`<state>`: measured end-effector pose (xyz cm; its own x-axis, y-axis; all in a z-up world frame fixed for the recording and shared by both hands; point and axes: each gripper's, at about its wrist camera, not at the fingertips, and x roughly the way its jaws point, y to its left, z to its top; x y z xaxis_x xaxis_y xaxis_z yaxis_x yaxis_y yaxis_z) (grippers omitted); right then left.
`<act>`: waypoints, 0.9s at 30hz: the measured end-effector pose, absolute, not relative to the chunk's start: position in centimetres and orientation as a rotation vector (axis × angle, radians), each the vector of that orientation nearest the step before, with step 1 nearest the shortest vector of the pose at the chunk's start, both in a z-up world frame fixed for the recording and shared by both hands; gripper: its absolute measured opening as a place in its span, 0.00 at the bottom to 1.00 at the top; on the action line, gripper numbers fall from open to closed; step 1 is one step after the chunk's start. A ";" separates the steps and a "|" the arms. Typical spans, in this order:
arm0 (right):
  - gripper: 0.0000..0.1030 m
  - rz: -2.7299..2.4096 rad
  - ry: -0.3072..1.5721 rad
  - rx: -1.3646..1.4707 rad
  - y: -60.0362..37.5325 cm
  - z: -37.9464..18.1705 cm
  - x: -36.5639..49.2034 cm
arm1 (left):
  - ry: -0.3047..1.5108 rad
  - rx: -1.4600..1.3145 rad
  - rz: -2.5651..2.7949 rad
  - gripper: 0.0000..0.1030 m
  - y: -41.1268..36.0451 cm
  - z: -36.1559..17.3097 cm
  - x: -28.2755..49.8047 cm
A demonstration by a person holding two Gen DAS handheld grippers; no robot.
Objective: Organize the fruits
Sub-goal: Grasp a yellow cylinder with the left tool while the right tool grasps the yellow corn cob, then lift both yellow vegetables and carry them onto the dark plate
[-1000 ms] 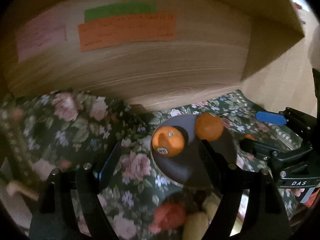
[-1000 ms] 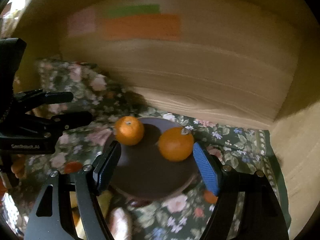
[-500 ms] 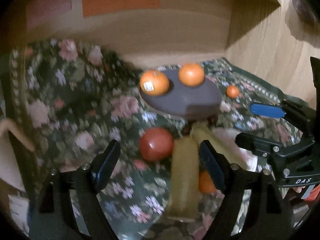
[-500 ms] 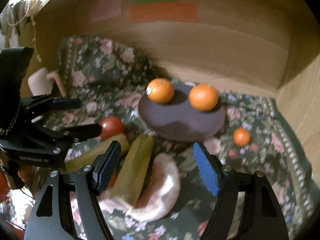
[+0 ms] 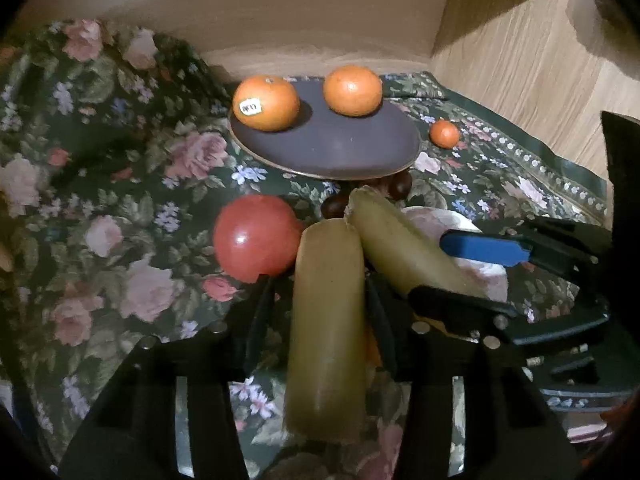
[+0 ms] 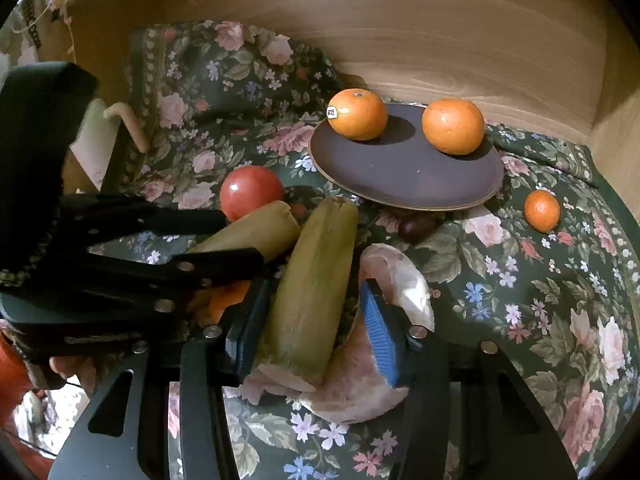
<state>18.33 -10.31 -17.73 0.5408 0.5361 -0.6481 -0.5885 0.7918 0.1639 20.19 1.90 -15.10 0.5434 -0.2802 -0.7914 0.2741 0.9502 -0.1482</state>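
Two oranges (image 5: 266, 102) (image 5: 353, 90) sit on a dark round plate (image 5: 340, 152) on the floral cloth. Two yellow-green corn cobs lie in front of it. My left gripper (image 5: 320, 308) is shut on the left corn cob (image 5: 326, 328). My right gripper (image 6: 310, 320) is shut on the right corn cob (image 6: 316, 276), also seen in the left wrist view (image 5: 400, 248). A red tomato (image 5: 256, 238) lies left of the cobs. A small tangerine (image 6: 542, 210) lies right of the plate. A pale pink shell-like piece (image 6: 400, 280) lies beside the right cob.
A wooden back wall (image 6: 440, 40) and a side wall (image 5: 520, 60) box in the cloth. A dark small fruit (image 6: 418, 226) lies under the plate's front edge. A white mug (image 6: 104, 128) stands at far left. Another orange fruit (image 6: 228, 300) is partly hidden under the cobs.
Both grippers have pulled back from the plate and come down over the corn cobs. Each has closed on a cob.
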 end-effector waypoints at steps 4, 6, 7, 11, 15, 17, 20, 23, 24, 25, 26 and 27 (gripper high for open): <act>0.43 0.691 0.763 -0.056 -10.5 -17.9 18.6 | 0.967 -0.055 -0.369 0.36 2.0 -15.4 20.9; 0.41 0.715 0.775 -0.037 -10.8 -18.0 18.6 | 0.963 -0.056 -0.372 0.36 2.1 -15.3 20.7; 0.36 0.730 0.785 -0.025 -10.9 -18.1 18.7 | 0.961 -0.050 -0.370 0.36 2.1 -15.3 20.4; 0.35 0.731 0.789 -0.044 -11.1 -18.0 18.0 | 0.950 -0.025 -0.343 0.36 3.0 -14.9 18.5; 0.34 0.724 0.788 -0.095 -11.3 -18.0 16.9 | 0.951 -0.030 -0.308 0.36 5.0 -14.7 16.8; 0.34 0.722 0.791 -0.130 -11.2 -17.9 16.5 | 0.953 -0.032 -0.298 0.36 5.8 -14.7 16.1; 0.34 0.722 0.804 -0.168 -10.9 -17.6 16.8 | 0.956 -0.023 -0.296 0.36 6.3 -14.7 15.6; 0.34 0.716 0.804 -0.180 -10.4 -17.2 17.9 | 0.957 -0.013 -0.298 0.36 6.1 -14.8 15.8; 0.34 0.715 0.803 -0.181 -10.3 -17.0 18.2 | 0.957 -0.012 -0.299 0.36 6.1 -14.9 15.8; 0.34 0.719 0.806 -0.185 -10.1 -17.0 18.6 | 0.956 -0.008 -0.299 0.36 6.0 -15.0 16.0; 0.34 0.724 0.817 -0.189 -9.8 -17.0 19.2 | 0.954 -0.003 -0.297 0.36 5.7 -15.1 16.1; 0.34 0.728 0.826 -0.188 -9.6 -17.0 19.5 | 0.951 0.000 -0.295 0.36 5.6 -15.2 16.3</act>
<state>19.49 -9.62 -17.05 0.4543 0.5154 -0.7266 -0.6556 0.7457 0.1190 16.26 5.59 -15.16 0.5437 -0.2487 -0.8016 0.2487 0.9599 -0.1291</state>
